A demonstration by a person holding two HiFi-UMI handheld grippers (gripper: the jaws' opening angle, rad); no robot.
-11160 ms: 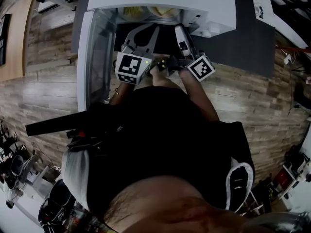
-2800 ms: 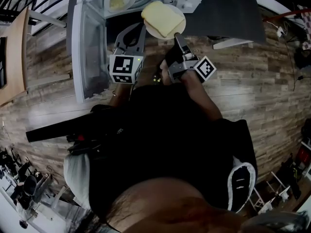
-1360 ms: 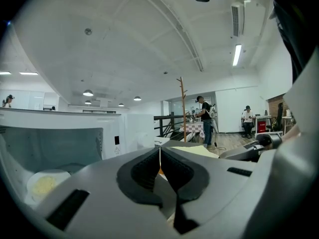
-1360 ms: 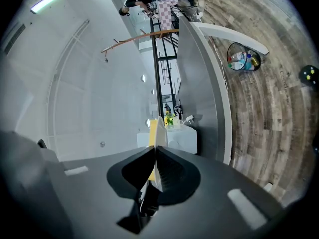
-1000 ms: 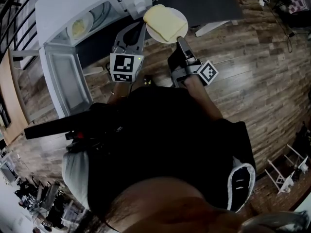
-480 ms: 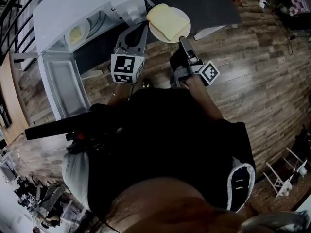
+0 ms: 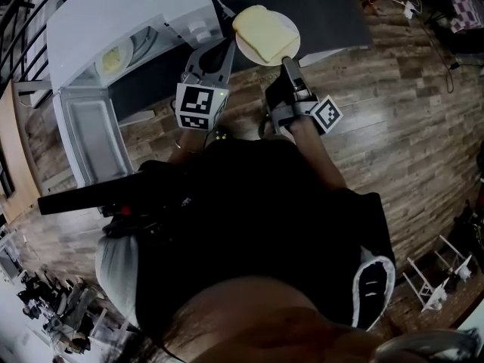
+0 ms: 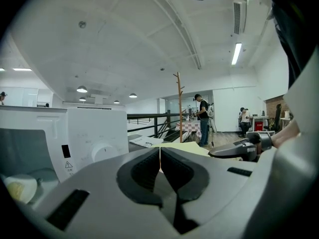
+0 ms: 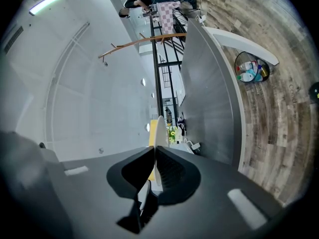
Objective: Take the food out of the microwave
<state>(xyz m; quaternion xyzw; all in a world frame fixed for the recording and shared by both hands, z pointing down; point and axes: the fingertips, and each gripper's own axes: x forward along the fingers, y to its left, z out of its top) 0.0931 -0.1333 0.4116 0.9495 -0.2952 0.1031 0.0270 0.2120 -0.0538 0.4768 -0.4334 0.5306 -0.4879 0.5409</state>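
Now we have carried the plate (image 7: 292, 35) of food (image 7: 263, 32) clear of the microwave (image 7: 113, 13), over the dark table (image 7: 325, 6). The left gripper (image 7: 227, 51) and right gripper (image 7: 286, 63) both pinch its rim. We judge set-down comes next.

You stand in an open, office-like hall: wood floor (image 7: 408, 127), railing (image 8: 145, 115), strip light (image 8: 236, 54), people (image 8: 203, 113) at far tables (image 8: 190, 126), microwave (image 7: 113, 13) beside you.
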